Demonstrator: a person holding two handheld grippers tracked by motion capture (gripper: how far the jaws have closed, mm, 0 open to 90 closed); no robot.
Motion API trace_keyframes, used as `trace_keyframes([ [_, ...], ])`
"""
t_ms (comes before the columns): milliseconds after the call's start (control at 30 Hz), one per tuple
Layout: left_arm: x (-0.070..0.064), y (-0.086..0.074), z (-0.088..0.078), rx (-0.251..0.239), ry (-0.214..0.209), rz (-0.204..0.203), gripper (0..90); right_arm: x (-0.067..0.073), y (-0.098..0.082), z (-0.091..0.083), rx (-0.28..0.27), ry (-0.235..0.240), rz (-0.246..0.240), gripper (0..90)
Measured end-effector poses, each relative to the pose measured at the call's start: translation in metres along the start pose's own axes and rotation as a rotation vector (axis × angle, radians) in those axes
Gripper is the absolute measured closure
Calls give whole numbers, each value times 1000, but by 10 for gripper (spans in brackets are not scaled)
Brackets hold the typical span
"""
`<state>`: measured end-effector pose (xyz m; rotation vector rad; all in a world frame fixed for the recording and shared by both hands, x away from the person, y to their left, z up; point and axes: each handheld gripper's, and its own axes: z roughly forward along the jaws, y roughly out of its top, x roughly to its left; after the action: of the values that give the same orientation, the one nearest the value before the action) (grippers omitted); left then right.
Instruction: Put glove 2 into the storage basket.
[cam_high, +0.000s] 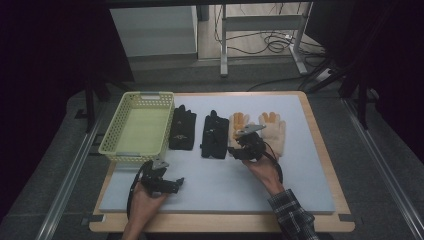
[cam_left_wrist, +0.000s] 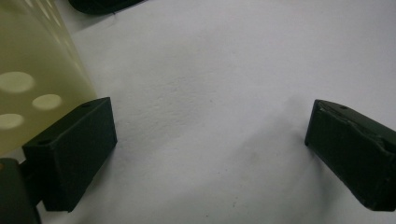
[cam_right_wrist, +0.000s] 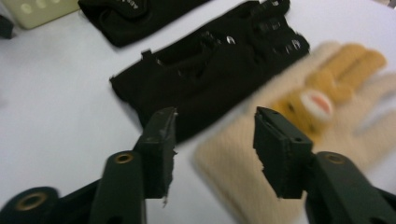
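Note:
Four gloves lie in a row on the pale mat (cam_high: 220, 185): two black gloves (cam_high: 182, 129) (cam_high: 215, 136) and two cream gloves with orange fingers (cam_high: 239, 124) (cam_high: 274, 131). My right gripper (cam_high: 244, 146) hovers at the cuff of the left cream glove (cam_right_wrist: 327, 107). Its jaws (cam_right_wrist: 215, 149) stand apart over the cuff edge and do not press on it. Just left of them lies a black glove (cam_right_wrist: 215, 65). My left gripper (cam_high: 172, 184) rests low on the mat near the front left, jaws (cam_left_wrist: 210, 149) wide open with bare mat between them.
A yellow-green perforated basket (cam_high: 137, 127) stands at the mat's back left, its wall close beside my left gripper (cam_left_wrist: 32, 70). The mat lies on a wooden board (cam_high: 322, 150). Behind the table are a frame's metal legs and cables on the floor (cam_high: 270, 45).

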<state>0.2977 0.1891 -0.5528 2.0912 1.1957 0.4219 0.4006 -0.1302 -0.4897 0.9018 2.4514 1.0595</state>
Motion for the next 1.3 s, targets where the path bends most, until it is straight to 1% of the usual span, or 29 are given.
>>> trace_keyframes([
  [33, 0, 0, 0, 0, 0, 0, 24, 0, 5, 5, 4, -2, -9, 507],
  [67, 0, 0, 0, 0, 0, 0, 24, 0, 14, 15, 12, 0, -23, 509],
  [100, 0, 0, 0, 0, 0, 0, 24, 0, 18, 20, 15, -2, -25, 508],
  [167, 0, 0, 0, 0, 0, -1, 24, -1, 25, 30, 21, -9, -29, 466],
  [200, 0, 0, 0, 0, 0, -1, 24, -1, 25, 30, 21, -9, -29, 466],
  [233, 0, 0, 0, 0, -1, 0, 24, -4, 31, 41, 28, -17, -27, 412],
  [300, 0, 0, 0, -1, -1, -2, 24, -6, 35, 51, 32, -22, -20, 360],
  [333, 0, 0, 0, -1, -1, -2, 24, -6, 35, 51, 32, -22, -20, 360],
  [367, 0, 0, 0, 0, -1, 0, 24, -9, 38, 63, 39, -15, -1, 312],
  [433, 0, 0, 0, 0, -1, 0, 24, -11, 40, 73, 56, -18, 8, 276],
  [467, 0, 0, 0, 0, -1, 0, 24, -11, 40, 73, 56, -18, 8, 276],
  [500, 0, 0, 0, 0, -2, -1, 24, -12, 42, 83, 68, -35, 3, 256],
  [567, 0, 0, 0, 0, -1, 0, 24, -13, 43, 91, 90, -36, 10, 244],
  [600, 0, 0, 0, 0, -1, 0, 24, -13, 43, 91, 90, -36, 10, 244],
  [633, 0, 0, 0, 0, -1, 0, 24, -14, 43, 99, 120, -44, -3, 248],
  [667, 0, 0, 0, 0, -1, 0, 24, -14, 43, 99, 120, -44, -3, 248],
  [700, 0, 0, 0, 2, 0, 2, 24, -18, 43, 101, 131, -9, 52, 357],
  [733, 0, 0, 0, 0, 0, 1, 24, -18, 43, 100, 131, -15, 60, 431],
  [767, 0, 0, 0, 0, 0, 1, 24, -17, 43, 99, 130, -31, 53, 520],
  [800, 0, 0, 0, 0, 1, 1, 24, -16, 42, 98, 120, -36, 50, 584],
  [833, 0, 0, 0, 0, 1, 1, 24, -15, 41, 97, 114, -43, 53, 682],
  [867, 0, 0, 0, 0, 1, 1, 24, -14, 40, 96, 109, -34, 50, 741],
  [933, 0, 0, 0, 0, 0, 1, 24, -10, 39, 96, 101, -36, 50, 777],
  [1000, 0, 0, 0, 1, 0, 1, 24, -9, 40, 95, 105, -39, 59, 788],
  [1067, 0, 0, 0, 0, -1, -1, 24, -9, 41, 92, 105, -32, 66, 790],
  [1167, 0, 0, 0, 1, 0, 1, 24, -7, 42, 80, 71, -18, 85, 791],
  [1233, 0, 0, 0, 5, 0, 5, 24, -4, 42, 69, 50, 4, 98, 790],
  [1300, 0, 0, 0, 4, -1, 4, 24, 0, 41, 57, 25, 18, 96, 790],
])
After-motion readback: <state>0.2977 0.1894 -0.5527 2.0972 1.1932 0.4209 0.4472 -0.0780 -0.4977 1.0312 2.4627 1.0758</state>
